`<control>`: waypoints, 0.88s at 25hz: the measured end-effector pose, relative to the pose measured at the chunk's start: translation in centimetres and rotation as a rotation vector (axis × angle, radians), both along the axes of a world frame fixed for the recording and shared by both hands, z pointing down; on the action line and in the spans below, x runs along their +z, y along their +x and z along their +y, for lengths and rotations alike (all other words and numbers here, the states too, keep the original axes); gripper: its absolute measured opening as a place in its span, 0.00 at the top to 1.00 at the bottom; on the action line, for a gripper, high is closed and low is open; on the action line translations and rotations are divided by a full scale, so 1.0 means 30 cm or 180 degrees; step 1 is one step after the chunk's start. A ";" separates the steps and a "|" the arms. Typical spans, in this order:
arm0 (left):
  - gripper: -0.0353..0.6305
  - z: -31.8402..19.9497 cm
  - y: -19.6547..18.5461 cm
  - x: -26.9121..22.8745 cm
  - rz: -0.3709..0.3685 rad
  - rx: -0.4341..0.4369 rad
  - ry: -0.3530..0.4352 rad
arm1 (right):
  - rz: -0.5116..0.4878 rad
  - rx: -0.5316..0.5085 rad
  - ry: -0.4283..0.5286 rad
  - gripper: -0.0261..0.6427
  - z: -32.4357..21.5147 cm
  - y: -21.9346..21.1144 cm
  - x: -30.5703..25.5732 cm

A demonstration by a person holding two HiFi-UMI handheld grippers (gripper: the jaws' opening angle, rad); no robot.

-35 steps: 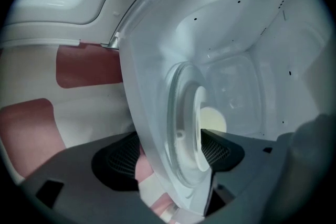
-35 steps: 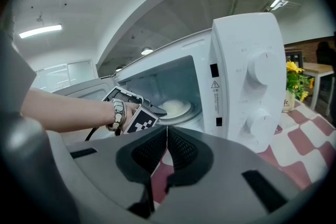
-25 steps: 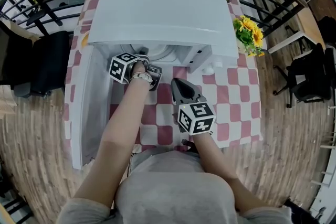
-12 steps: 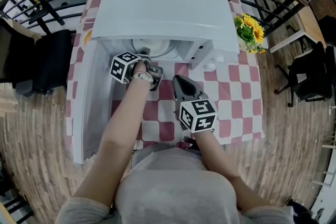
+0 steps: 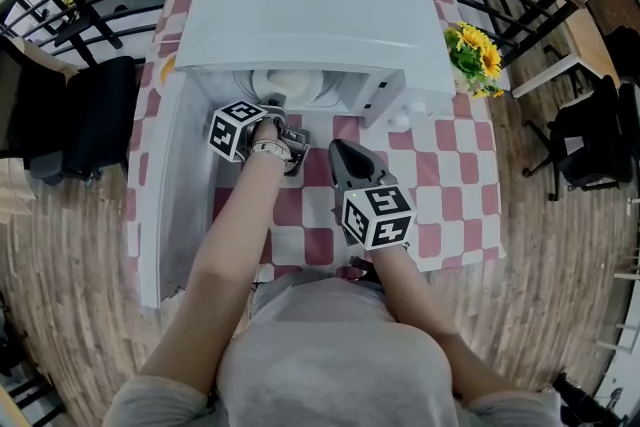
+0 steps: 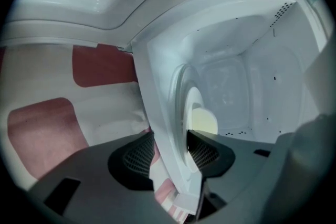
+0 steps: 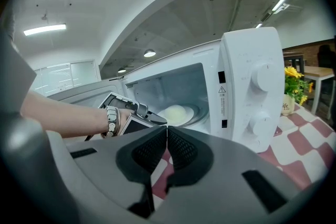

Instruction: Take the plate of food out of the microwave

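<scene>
Plate of food (image 5: 289, 82) sits inside open microwave (image 5: 310, 10).

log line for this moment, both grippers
phase: grasp | left gripper: jaws just closing around plate rim inside microwave, not clamped | right gripper: shut, empty

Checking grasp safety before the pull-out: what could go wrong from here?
1. Jaws of the left gripper have just been closing with what looks like the plate rim between them; a shallow edge bite could slip and tip the food.
2. Pulled low, the plate may catch the microwave sill.
</scene>
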State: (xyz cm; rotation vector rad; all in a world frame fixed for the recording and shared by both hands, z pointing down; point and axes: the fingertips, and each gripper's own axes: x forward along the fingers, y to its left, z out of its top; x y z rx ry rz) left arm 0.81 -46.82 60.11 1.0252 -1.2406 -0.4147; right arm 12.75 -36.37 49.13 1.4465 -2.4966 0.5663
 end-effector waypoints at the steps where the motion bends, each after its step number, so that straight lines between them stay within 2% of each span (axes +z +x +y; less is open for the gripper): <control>1: 0.65 0.003 0.000 -0.004 -0.0001 0.0005 0.0004 | -0.0003 -0.0008 0.0007 0.92 0.000 -0.005 -0.002; 6: 0.73 0.016 0.000 -0.023 0.0024 0.0016 -0.0001 | -0.0016 -0.0033 0.0037 0.92 0.002 -0.024 -0.015; 16: 0.81 0.029 -0.003 -0.052 0.0068 0.0084 -0.0096 | -0.0038 0.0039 0.0051 0.92 0.001 -0.002 -0.023; 18: 0.82 0.030 0.000 -0.058 0.0064 0.0098 -0.0076 | -0.0049 0.0056 0.0049 0.92 0.001 0.004 -0.022; 20: 0.89 0.029 0.002 -0.074 0.0041 0.0117 -0.0032 | -0.0056 0.0060 0.0055 0.92 0.001 0.007 -0.024; 22: 0.91 0.024 0.004 -0.091 0.0035 0.0134 0.0018 | -0.0063 0.0067 0.0065 0.92 0.000 0.009 -0.028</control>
